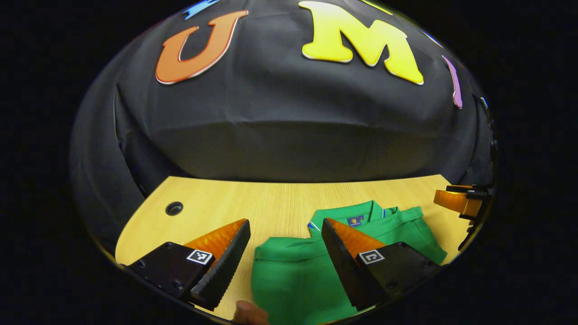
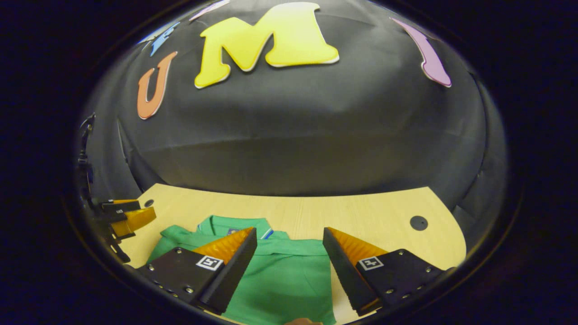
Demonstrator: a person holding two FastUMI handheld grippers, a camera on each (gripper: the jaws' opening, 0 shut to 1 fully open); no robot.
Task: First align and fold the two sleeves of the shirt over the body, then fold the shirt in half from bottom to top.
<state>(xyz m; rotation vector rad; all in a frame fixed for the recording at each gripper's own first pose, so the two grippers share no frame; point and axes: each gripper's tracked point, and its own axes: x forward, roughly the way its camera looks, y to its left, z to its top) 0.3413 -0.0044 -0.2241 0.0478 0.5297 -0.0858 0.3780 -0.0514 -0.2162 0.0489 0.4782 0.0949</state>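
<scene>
Folded green shirt (image 1: 293, 280) lay on the wooden tabletop (image 1: 271, 203), collar toward the booth wall. Left tool (image 1: 285, 231) and right tool (image 2: 290, 239) hovered above it, both released and grasping nothing.

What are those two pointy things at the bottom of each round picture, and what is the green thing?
They are the fingers of grabbing tools, like big tweezers. A person holds one tool in each hand, and a small camera rides on each, looking forward along its fingers. So the left gripper view comes from the left gripper, and the right gripper view from the right gripper. Both are open and hold nothing. The green thing is a shirt lying on a wooden table. You can see its collar toward the far side. The shirt looks already folded into a neat shape. At the right edge of the left gripper view you can glimpse the other tool too.
</scene>
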